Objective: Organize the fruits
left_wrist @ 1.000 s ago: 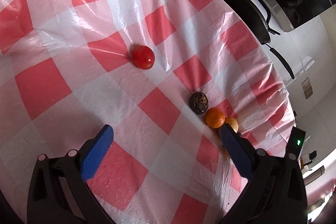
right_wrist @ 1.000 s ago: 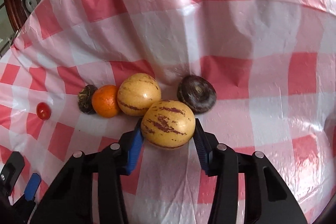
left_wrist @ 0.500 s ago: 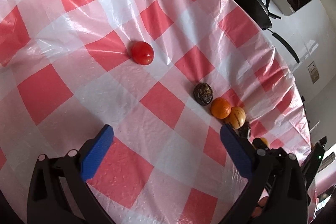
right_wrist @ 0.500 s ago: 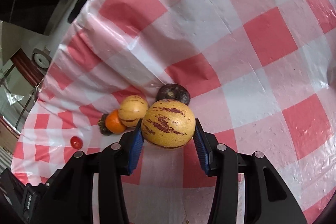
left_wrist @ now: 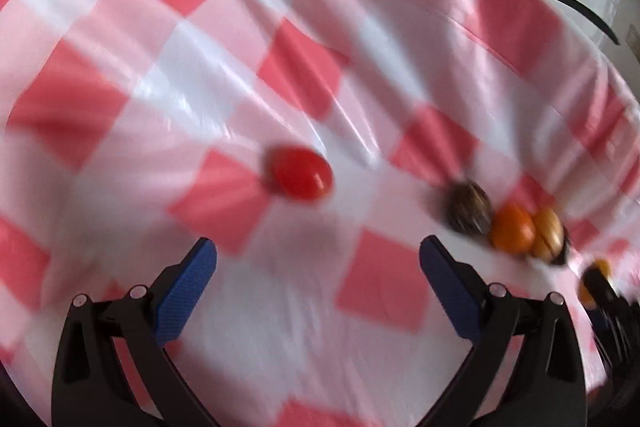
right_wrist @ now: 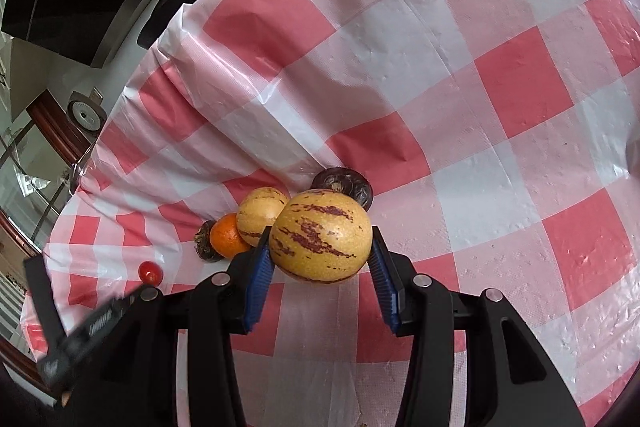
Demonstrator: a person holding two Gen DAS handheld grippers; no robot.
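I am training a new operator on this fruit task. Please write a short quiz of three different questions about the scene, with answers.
1. True or false: the right tool is shut on the yellow purple-streaked round melon.
2. Which fruit lies ahead of the open left tool? A small red round tomato; B round orange mandarin.
3. The checked plastic cloth is red and ____.

Key: 1 true; 2 A; 3 white.

Striped yellow melon lifted — red tomato apart, seemingly blurred
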